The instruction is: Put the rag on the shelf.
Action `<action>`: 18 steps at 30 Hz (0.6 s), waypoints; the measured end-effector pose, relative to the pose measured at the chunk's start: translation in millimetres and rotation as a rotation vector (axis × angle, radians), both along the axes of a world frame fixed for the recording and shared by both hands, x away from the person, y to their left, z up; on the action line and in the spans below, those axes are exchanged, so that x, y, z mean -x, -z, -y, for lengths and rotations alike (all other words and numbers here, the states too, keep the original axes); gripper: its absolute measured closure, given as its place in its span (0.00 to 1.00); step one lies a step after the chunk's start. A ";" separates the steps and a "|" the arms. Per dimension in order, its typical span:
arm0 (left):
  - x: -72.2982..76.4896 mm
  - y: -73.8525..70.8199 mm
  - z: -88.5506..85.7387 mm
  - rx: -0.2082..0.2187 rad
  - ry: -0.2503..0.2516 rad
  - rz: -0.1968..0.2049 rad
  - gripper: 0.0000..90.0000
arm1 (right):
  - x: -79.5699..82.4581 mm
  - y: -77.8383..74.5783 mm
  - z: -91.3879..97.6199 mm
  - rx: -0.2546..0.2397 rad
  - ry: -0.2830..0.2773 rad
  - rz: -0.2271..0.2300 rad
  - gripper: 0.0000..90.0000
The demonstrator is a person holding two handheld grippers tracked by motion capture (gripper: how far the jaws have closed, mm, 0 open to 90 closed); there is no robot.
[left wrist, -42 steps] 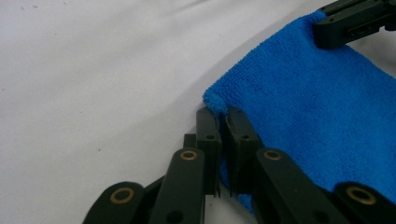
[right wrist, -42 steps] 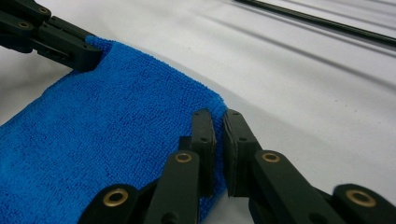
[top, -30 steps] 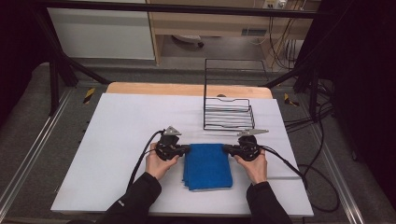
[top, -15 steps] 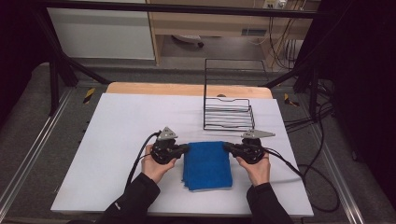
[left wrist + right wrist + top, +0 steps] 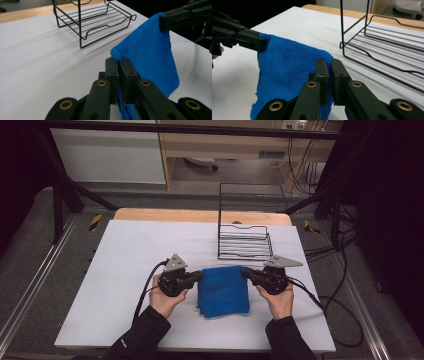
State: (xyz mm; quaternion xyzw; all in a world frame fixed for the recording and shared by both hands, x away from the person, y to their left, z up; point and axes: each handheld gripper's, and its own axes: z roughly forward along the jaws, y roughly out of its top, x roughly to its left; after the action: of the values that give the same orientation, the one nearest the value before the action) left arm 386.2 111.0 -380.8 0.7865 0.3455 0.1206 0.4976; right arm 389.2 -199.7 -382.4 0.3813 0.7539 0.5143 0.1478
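1. So there's a white bench [image 5: 125,270] with a folded blue cloth [image 5: 223,289] near its front middle, right between the person's two hands.
2. The left tongs [image 5: 200,275] are clamped tight on the cloth's far-left corner. In the left gripper view the jaws are pinched together with the blue terry fabric [image 5: 150,52] squeezed in between, and the rest of it hangs down to the right of them.
3. The right tongs [image 5: 246,271] do the same on the far-right corner. In the right gripper view the jaws are closed on the edge of the cloth [image 5: 289,67], which drapes down to the left.
4. Each gripper view also catches the other tongs biting the opposite corner, so the top edge is stretched between them and looks lifted off the bench, with the lower part sagging toward the surface. Can't tell whether the bottom edge is still touching.
5. A black wire rack [image 5: 244,240] stands on the bench just behind the cloth, toward the right, apart from it. It has a low basket-like front and a taller back frame.
6. Left hand [image 5: 167,297] and right hand [image 5: 281,301] come in from the bottom in dark sleeves, with a cable trailing from each gripper.
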 end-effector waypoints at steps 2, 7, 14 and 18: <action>1.2 -2.4 -0.1 0.003 -0.001 0.009 0.95 | 2.0 -3.6 -0.2 0.000 0.005 0.021 0.95; 3.5 -8.0 -0.4 0.014 0.001 0.025 0.95 | 4.6 -8.8 0.1 -0.004 0.005 0.044 0.95; 7.7 -17.6 1.0 0.030 0.005 0.060 0.95 | 10.6 -20.8 2.5 -0.004 0.012 0.099 0.95; 8.2 -24.0 0.4 0.045 0.002 0.078 0.95 | 14.0 -27.0 3.1 -0.011 0.016 0.130 0.95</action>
State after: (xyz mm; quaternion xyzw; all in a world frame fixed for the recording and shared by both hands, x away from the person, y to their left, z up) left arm 378.0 110.6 -356.8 0.7700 0.3277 0.1430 0.5285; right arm 375.2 -202.8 -355.5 0.3540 0.7368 0.5409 0.1983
